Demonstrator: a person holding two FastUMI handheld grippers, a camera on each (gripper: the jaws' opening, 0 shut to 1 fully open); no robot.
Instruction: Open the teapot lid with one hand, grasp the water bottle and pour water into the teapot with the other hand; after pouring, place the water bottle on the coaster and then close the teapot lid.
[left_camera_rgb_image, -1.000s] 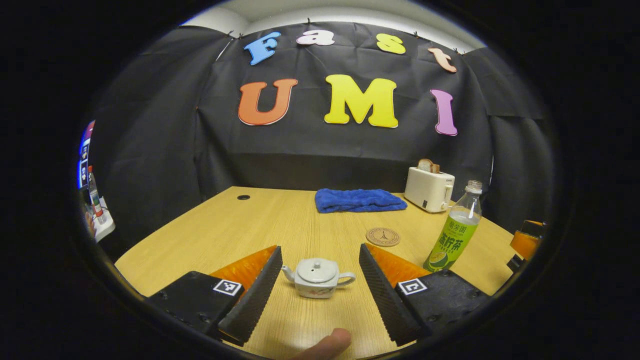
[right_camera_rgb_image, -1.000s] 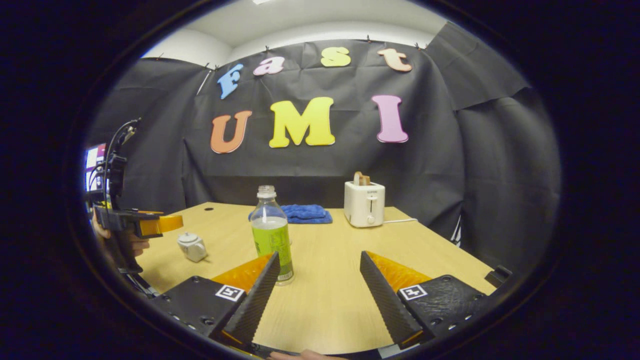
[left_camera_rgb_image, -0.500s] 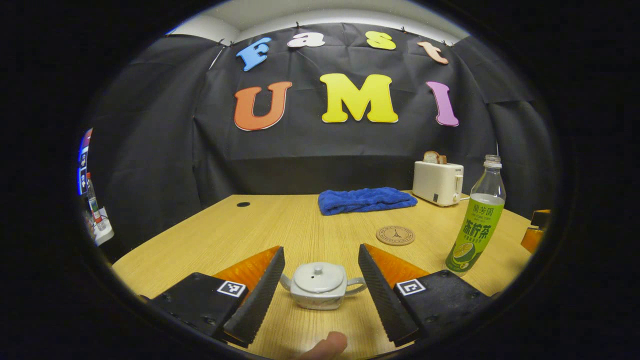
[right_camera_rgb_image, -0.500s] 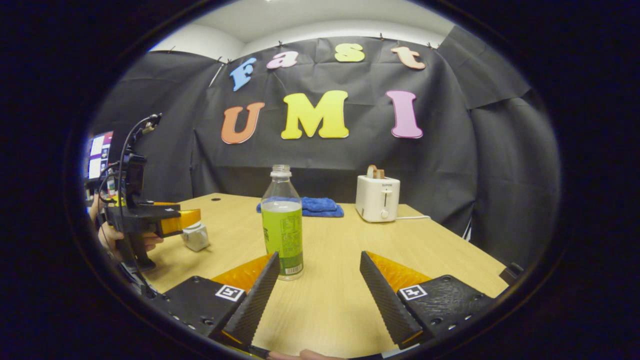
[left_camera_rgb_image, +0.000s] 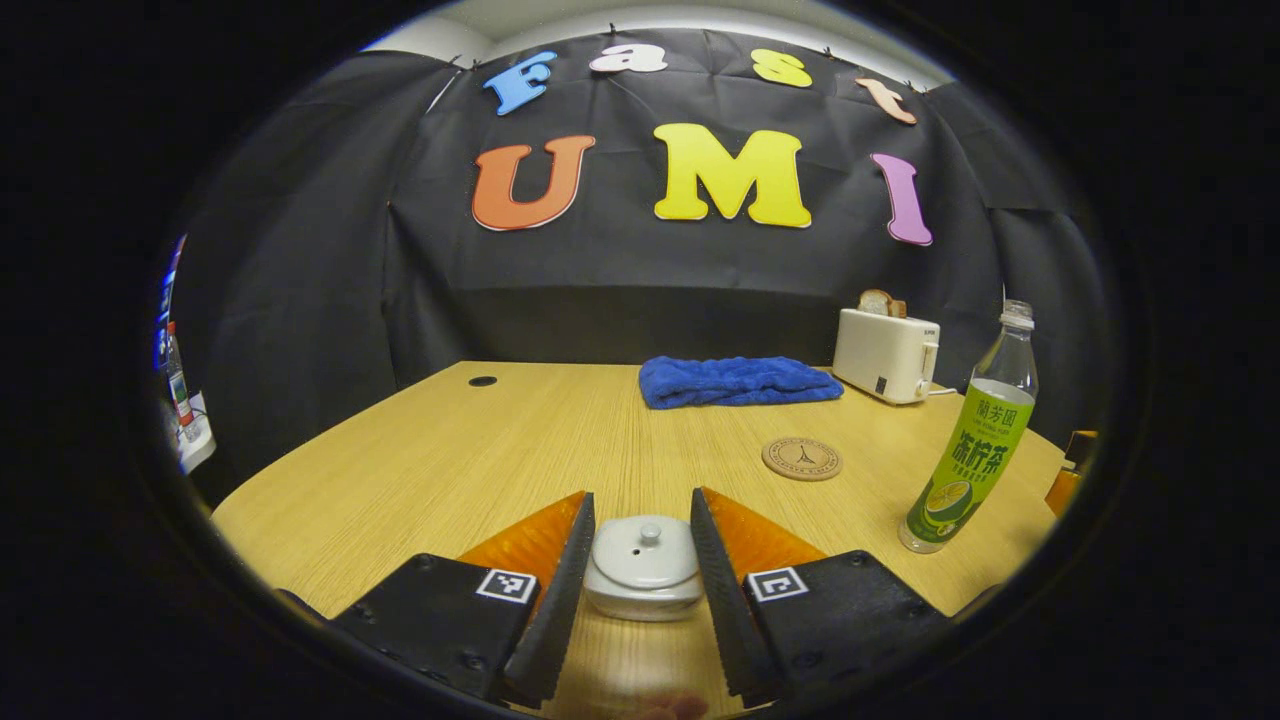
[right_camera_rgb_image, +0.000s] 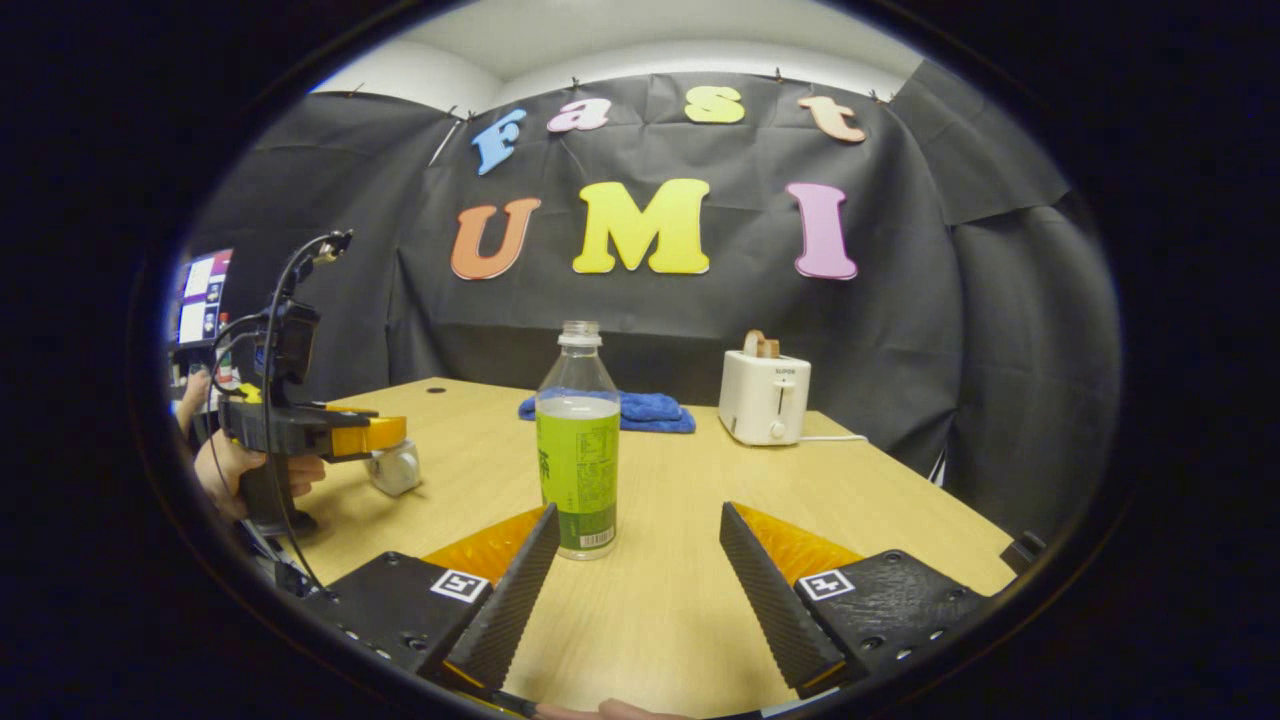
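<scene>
A small white teapot (left_camera_rgb_image: 640, 595) stands on the wooden table (left_camera_rgb_image: 480, 450) near its front edge. My left gripper (left_camera_rgb_image: 642, 500) has its two fingers pressed against the sides of the teapot lid (left_camera_rgb_image: 645, 548); spout and handle are hidden behind them. The right gripper view shows that left gripper (right_camera_rgb_image: 395, 435) held by a hand (right_camera_rgb_image: 225, 470), over the teapot (right_camera_rgb_image: 398, 470). The green-labelled water bottle (right_camera_rgb_image: 578, 470), uncapped and upright, stands just ahead of my open right gripper (right_camera_rgb_image: 637, 510), near its left finger. A round coaster (left_camera_rgb_image: 801, 458) lies between teapot and bottle (left_camera_rgb_image: 970, 450).
A folded blue towel (left_camera_rgb_image: 740, 380) lies at the back of the table, and a white toaster (left_camera_rgb_image: 885, 355) with bread in it stands to its right, its cord trailing off. A small hole (left_camera_rgb_image: 482, 381) marks the far left of the tabletop.
My left gripper has moved forward over the teapot and its fingers have closed in onto the lid. The right gripper has drifted slightly nearer the bottle and stays open.
</scene>
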